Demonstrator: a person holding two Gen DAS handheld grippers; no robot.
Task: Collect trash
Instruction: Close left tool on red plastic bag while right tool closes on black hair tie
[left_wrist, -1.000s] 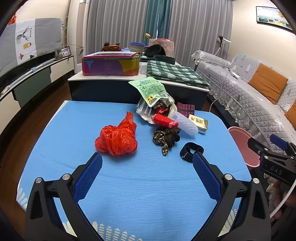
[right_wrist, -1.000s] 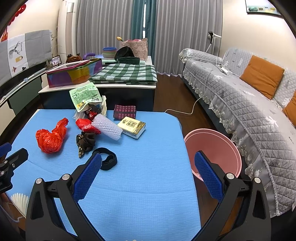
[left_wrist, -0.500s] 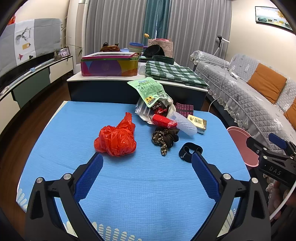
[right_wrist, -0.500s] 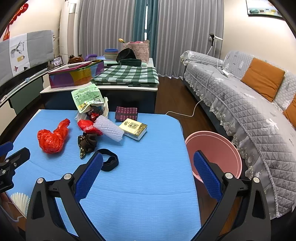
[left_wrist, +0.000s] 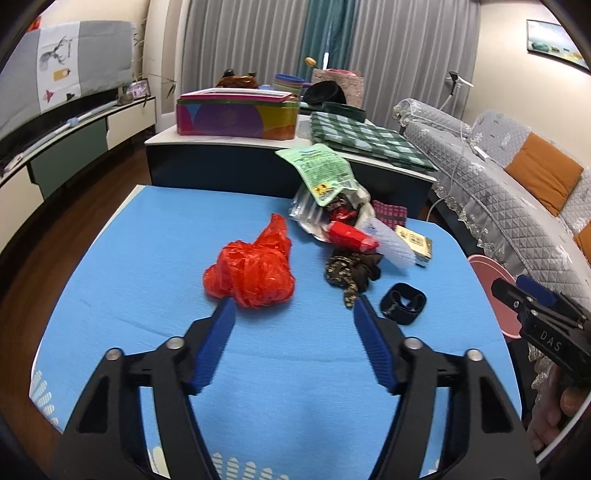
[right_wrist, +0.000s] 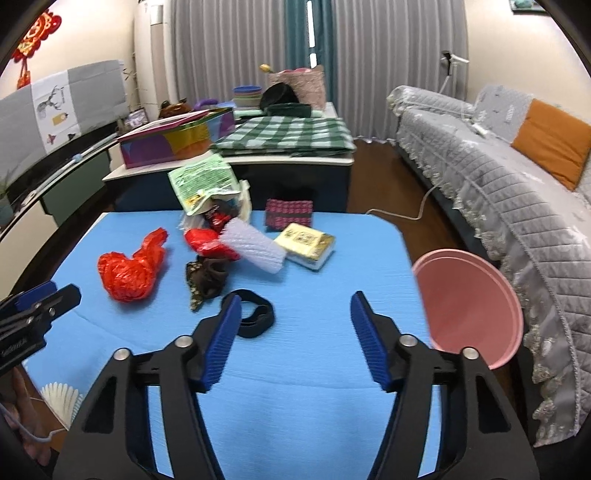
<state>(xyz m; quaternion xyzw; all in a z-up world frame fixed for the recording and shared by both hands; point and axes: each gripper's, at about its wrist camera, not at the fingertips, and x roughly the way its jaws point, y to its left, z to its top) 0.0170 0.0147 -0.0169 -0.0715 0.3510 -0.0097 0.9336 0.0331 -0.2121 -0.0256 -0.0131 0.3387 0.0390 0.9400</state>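
In the left wrist view, the left hand-held gripper (left_wrist: 293, 314) hovers over the near part of the blue worktop (left_wrist: 147, 258); its jaws have just been closing and now stand partly open with nothing between them. Just beyond its left finger lies a crumpled red plastic bag (left_wrist: 251, 269). To the right of the bag sit a brown patterned cloth (left_wrist: 351, 271) and a black band (left_wrist: 403, 303), and farther off a pile with a green packet (left_wrist: 319, 171) on top. In the right wrist view, the right hand-held gripper (right_wrist: 295, 315) also hangs above the worktop (right_wrist: 332, 295), its jaws likewise just narrowed, half-wide and empty. The black band (right_wrist: 255, 317) lies just beside its left finger. A white foam net sleeve (right_wrist: 255, 249) and a yellow box (right_wrist: 306, 245) rest farther back, and a pink bin (right_wrist: 469, 302) stands off the worktop's right edge.
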